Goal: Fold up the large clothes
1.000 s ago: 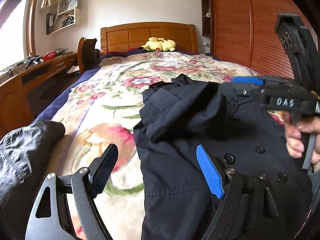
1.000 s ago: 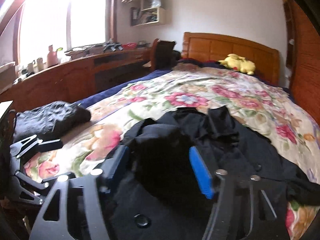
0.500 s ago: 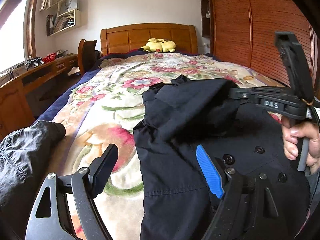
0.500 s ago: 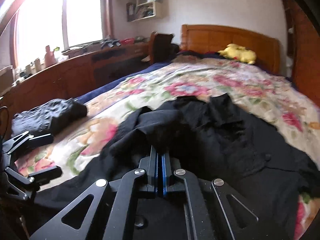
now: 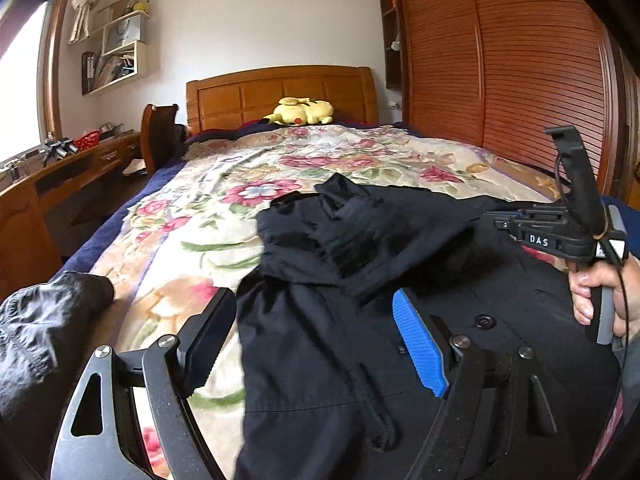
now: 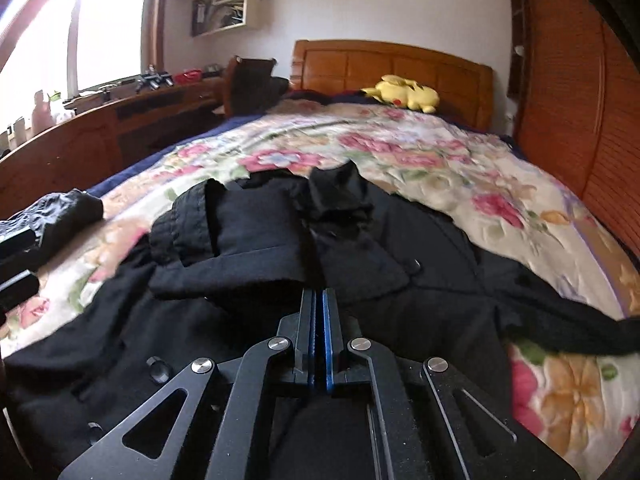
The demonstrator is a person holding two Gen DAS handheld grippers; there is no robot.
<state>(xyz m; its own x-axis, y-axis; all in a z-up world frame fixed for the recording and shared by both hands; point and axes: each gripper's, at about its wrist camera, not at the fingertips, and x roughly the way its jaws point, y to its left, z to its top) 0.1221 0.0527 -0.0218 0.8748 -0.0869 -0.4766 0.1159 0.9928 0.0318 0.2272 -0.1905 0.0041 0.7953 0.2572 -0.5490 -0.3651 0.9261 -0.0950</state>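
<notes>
A large dark navy jacket (image 5: 320,360) with buttons lies spread on the floral bedspread (image 5: 192,240). My right gripper (image 6: 319,292) is shut on the edge of its sleeve (image 6: 256,240), which is drawn across the jacket's (image 6: 440,288) front. In the left wrist view the right gripper (image 5: 490,216) sits at the right, held by a hand (image 5: 592,296), with the sleeve (image 5: 400,224) stretched toward it. My left gripper (image 5: 312,304) hovers open above the jacket's left side, nothing between its fingers.
A crumpled dark garment (image 5: 44,320) lies at the bed's near left edge. A yellow plush toy (image 5: 302,111) rests by the wooden headboard (image 5: 280,92). A wooden desk (image 5: 60,176) and chair (image 5: 160,132) stand left; a slatted wardrobe (image 5: 520,60) fills the right.
My right gripper went from open around the bunched sleeve to shut on it, then pulled it right across the jacket. The left gripper stayed open and shifted slightly.
</notes>
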